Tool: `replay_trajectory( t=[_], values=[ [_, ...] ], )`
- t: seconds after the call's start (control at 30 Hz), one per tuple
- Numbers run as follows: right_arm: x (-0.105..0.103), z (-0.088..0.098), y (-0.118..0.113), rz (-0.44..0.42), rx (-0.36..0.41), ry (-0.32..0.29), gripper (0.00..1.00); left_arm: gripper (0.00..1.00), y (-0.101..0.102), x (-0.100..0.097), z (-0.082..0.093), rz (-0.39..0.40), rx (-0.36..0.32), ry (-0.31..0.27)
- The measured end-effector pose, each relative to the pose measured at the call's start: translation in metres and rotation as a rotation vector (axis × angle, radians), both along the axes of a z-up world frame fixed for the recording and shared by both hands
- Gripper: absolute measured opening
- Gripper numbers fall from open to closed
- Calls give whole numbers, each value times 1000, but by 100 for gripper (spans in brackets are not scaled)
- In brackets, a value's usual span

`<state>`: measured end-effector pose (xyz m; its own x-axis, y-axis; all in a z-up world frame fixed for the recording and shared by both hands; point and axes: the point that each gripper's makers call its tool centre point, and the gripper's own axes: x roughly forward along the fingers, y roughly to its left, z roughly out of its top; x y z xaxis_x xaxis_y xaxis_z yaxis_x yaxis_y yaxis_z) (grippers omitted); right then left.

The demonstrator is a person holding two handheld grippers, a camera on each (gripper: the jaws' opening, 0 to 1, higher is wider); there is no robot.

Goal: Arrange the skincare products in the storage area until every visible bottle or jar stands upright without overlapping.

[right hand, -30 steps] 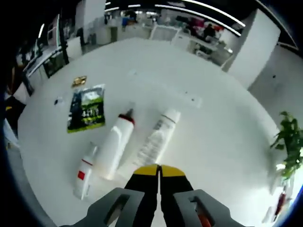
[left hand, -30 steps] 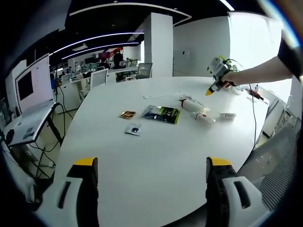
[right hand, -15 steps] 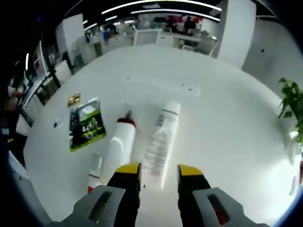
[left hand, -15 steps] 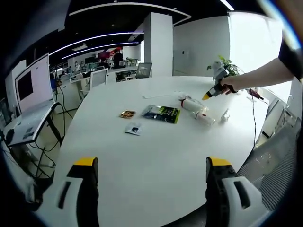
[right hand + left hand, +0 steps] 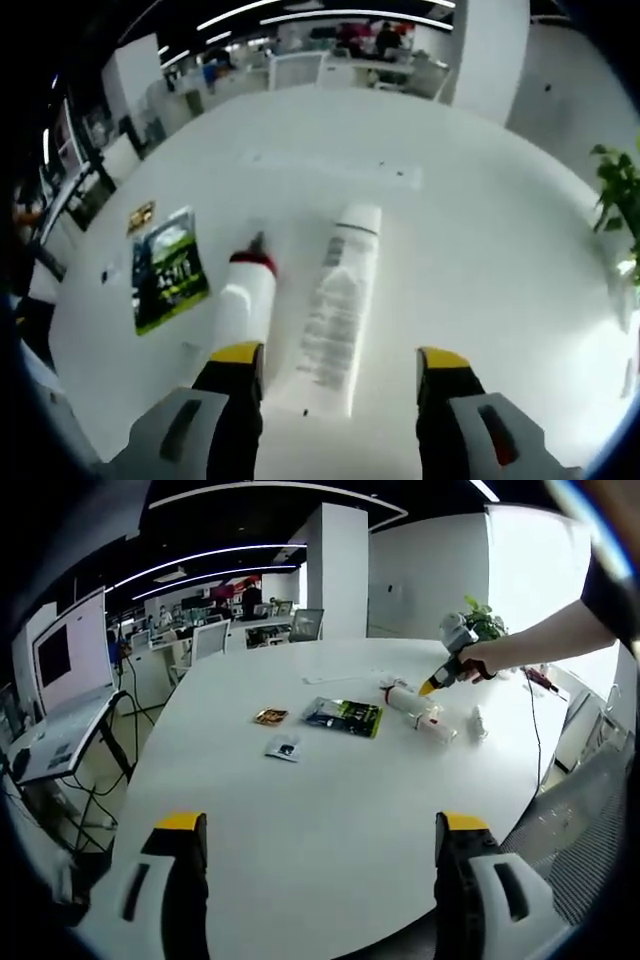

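Note:
Two containers lie flat side by side on the white table (image 5: pixel 480 200): a white tube (image 5: pixel 337 300) and a white bottle with a red collar (image 5: pixel 244 300). My right gripper (image 5: pixel 340 358) hovers just above the near end of the tube, open wide, with nothing between its fingers. From the left gripper view, the right gripper (image 5: pixel 443 672) hangs over the lying bottles (image 5: pixel 412 704), held by a person's hand. A small white bottle (image 5: pixel 477 720) stands just right of them. My left gripper (image 5: pixel 320 825) is open over the near table edge, far from the products.
A green packet (image 5: pixel 166 270) lies left of the red-collared bottle, also seen as the green packet (image 5: pixel 343 716). Two small sachets (image 5: pixel 270 717) (image 5: pixel 284 748) lie further left. A potted plant (image 5: pixel 618 190) stands at the table's far side. Office desks and chairs surround the table.
My right gripper went from shut to wide open and came lower over the tube. The small bottle lay flat a second ago and looks upright now. The left gripper has barely moved.

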<state>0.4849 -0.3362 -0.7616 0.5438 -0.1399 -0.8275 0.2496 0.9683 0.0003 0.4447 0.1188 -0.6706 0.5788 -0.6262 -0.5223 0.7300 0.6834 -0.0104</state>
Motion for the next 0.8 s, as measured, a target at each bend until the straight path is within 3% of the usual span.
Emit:
replay_trajectory(
  t=[0.2, 0.37, 0.8],
  values=[
    [2, -6, -1, -6, -14, 22, 67, 89, 0, 0, -2, -3, 6, 5],
    [3, -9, -4, 2, -25, 32, 55, 89, 0, 0, -3, -2, 9, 9],
    [9, -16, 0, 12, -16, 50, 50, 89, 0, 0, -3, 6, 9, 16]
  ],
)
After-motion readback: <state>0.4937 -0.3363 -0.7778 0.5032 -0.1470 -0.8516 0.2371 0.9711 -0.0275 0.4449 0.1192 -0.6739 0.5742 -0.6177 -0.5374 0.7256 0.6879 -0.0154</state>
